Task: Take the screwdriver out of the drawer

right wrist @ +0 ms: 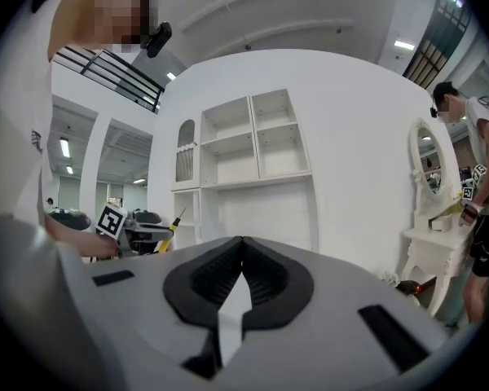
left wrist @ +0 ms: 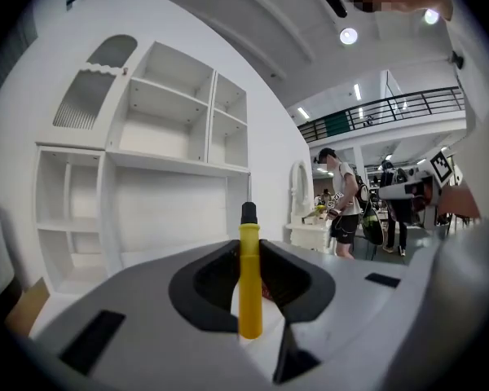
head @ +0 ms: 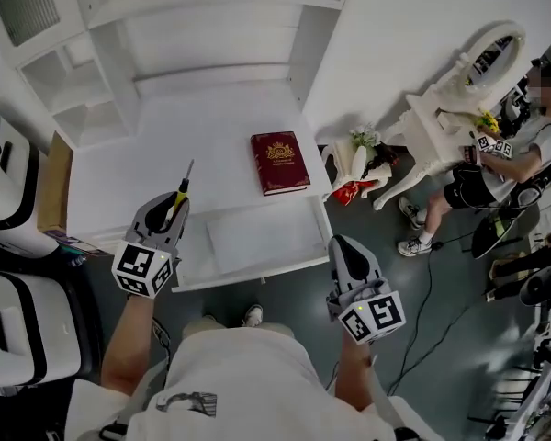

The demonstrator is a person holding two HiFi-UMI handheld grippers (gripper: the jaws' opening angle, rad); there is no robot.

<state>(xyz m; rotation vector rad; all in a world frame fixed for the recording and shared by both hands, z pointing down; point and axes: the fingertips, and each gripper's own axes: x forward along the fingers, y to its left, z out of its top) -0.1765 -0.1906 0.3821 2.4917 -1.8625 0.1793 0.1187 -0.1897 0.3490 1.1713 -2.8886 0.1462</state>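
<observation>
My left gripper (head: 175,202) is shut on the screwdriver (head: 178,196) and holds it up over the white desk top (head: 119,173), left of the open drawer (head: 257,242). The thin shaft points away from me. In the left gripper view the yellow handle (left wrist: 249,279) stands upright, pinched between the dark pads of the left gripper (left wrist: 246,249). My right gripper (head: 342,243) hovers at the drawer's right front corner, shut with nothing in it; in its own view the pads of the right gripper (right wrist: 242,241) meet. From there the left gripper (right wrist: 138,236) shows with the screwdriver (right wrist: 175,225).
A red book (head: 280,162) lies on the desk behind the drawer. White shelves (head: 193,26) rise at the back. A cardboard box (head: 55,182) and white machines (head: 5,182) stand at the left. At the right a person (head: 505,159) sits by a white vanity table (head: 441,118).
</observation>
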